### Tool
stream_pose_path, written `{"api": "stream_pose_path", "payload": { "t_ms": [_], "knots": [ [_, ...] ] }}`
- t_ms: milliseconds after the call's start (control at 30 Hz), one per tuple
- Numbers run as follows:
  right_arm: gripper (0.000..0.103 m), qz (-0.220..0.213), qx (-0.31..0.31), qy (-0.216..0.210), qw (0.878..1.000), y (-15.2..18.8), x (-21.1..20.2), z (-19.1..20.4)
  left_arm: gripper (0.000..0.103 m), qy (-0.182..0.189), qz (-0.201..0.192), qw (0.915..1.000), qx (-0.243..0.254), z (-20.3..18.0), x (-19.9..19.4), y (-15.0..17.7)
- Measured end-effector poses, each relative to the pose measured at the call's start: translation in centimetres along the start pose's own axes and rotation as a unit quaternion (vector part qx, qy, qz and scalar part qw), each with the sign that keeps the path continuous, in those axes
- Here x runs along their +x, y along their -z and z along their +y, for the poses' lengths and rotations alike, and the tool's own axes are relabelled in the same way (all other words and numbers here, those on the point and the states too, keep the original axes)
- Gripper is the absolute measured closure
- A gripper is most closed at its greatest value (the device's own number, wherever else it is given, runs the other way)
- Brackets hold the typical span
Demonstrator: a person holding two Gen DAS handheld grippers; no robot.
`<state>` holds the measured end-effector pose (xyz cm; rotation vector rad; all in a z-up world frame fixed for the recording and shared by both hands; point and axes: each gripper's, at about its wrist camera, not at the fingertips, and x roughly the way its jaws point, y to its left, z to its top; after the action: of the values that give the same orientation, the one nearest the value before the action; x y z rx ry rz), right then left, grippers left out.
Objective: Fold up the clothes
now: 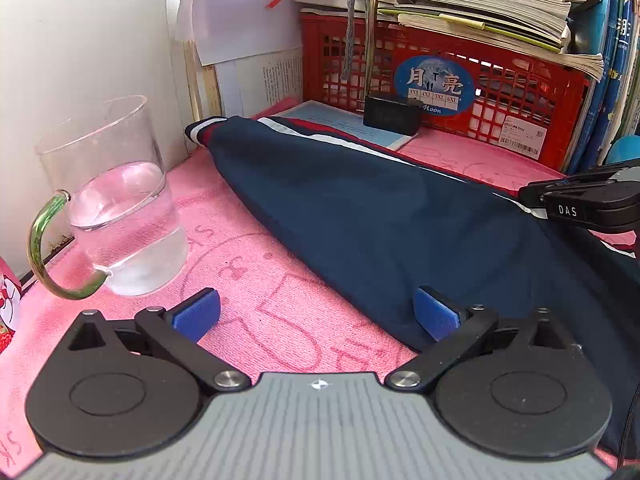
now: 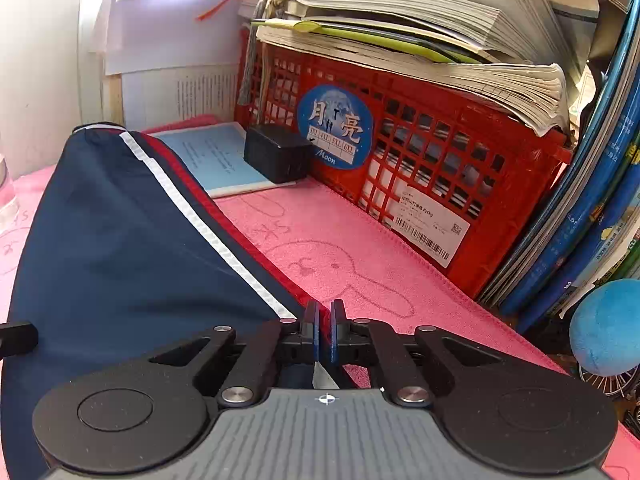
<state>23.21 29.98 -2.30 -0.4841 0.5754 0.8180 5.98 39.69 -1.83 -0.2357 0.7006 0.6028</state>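
A navy garment [image 1: 380,220] with a white and red side stripe lies stretched across the pink towel [image 1: 280,300]. My left gripper [image 1: 316,316] is open at the garment's near edge. Its right pad [image 1: 436,318] rests on the navy cloth and its left pad [image 1: 196,314] is over bare towel. In the right wrist view my right gripper [image 2: 325,320] is shut on the striped edge of the garment [image 2: 120,260], and a white bit of cloth shows under the pads. From the left wrist view the right gripper [image 1: 532,200] sits at the far striped edge.
A glass mug [image 1: 120,208] half full of water stands close to the left of my left gripper. A red crate [image 1: 500,96] topped with books, a black box [image 1: 390,114] and a blue booklet [image 1: 340,120] line the back. Upright books and a blue ball [image 2: 608,328] are at the right.
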Motion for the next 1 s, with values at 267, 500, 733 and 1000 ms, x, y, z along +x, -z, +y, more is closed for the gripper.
{"api": "stream_pose_path", "payload": {
  "t_ms": [267, 500, 733, 1000],
  "knots": [
    [0.071, -0.038, 0.066, -0.11, 0.991, -0.2, -2.2, -0.8, 0.0, 0.001, 0.0, 1.0, -0.002, 0.2, 0.0, 0.0],
    [0.051, -0.03, 0.053, 0.004, 0.998, -0.2, -0.6, 0.0, 0.0, 0.004, -0.003, 1.0, -0.007, 0.4, 0.0, 0.1],
    [0.05, -0.065, 0.075, -0.056, 0.994, 2.2, -7.2, -2.0, 0.0, 0.003, -0.003, 1.0, -0.008, 0.5, 0.1, 0.2],
    [0.059, -0.003, 0.125, -0.025, 0.992, 4.3, -3.8, -4.7, 0.0, -0.014, -0.009, 0.9998, -0.013, 0.6, -0.1, 0.3]
  ]
}}
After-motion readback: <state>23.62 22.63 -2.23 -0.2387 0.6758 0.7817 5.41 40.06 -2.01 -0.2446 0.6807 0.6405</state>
